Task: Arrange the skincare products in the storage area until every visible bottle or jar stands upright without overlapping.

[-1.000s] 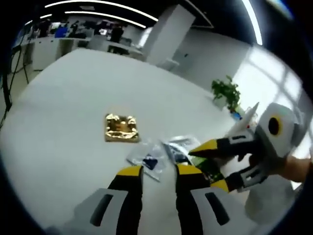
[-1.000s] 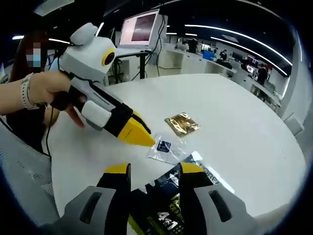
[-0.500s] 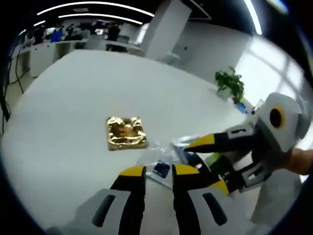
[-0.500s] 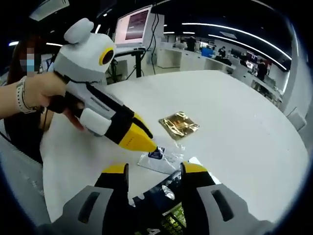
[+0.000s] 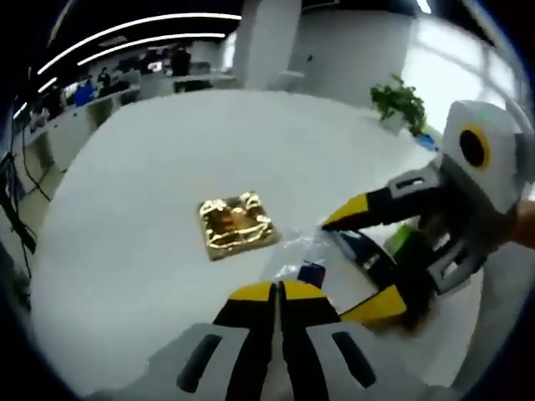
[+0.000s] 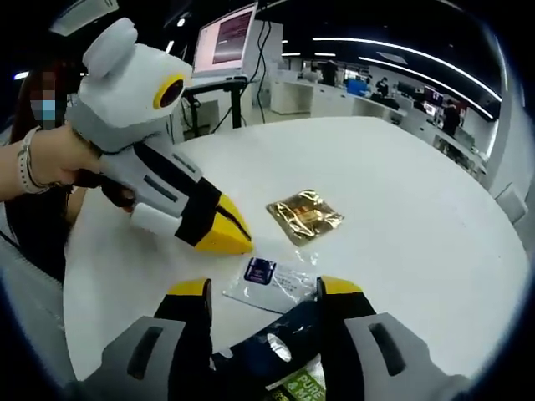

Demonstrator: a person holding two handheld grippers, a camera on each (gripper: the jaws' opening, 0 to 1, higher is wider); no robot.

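I take the step in hand to be sorting flat packets on the white bench (image 6: 435, 209); no bottle or jar shows, so standing anything upright looks far off. My right gripper (image 6: 263, 292), at the bottom of the right gripper view, has its fingers (image 6: 191, 292) apart either side of a dark pouch (image 6: 280, 355) with green print, glossy and crinkled; whether they touch it I cannot tell. My left gripper (image 5: 277, 291), at the bottom centre of the left gripper view, has its fingers (image 5: 252, 294) together, tips just at the edge of a clear sachet (image 6: 269, 282) with a blue label, lying flat mid-frame; whether they pinch it I cannot tell. Above it, apart, lies a gold packet (image 6: 304, 215), foil, wrinkled, flat. Next I would draw the sachet clear of the pouch, gently, since thin film slips and folds easily.
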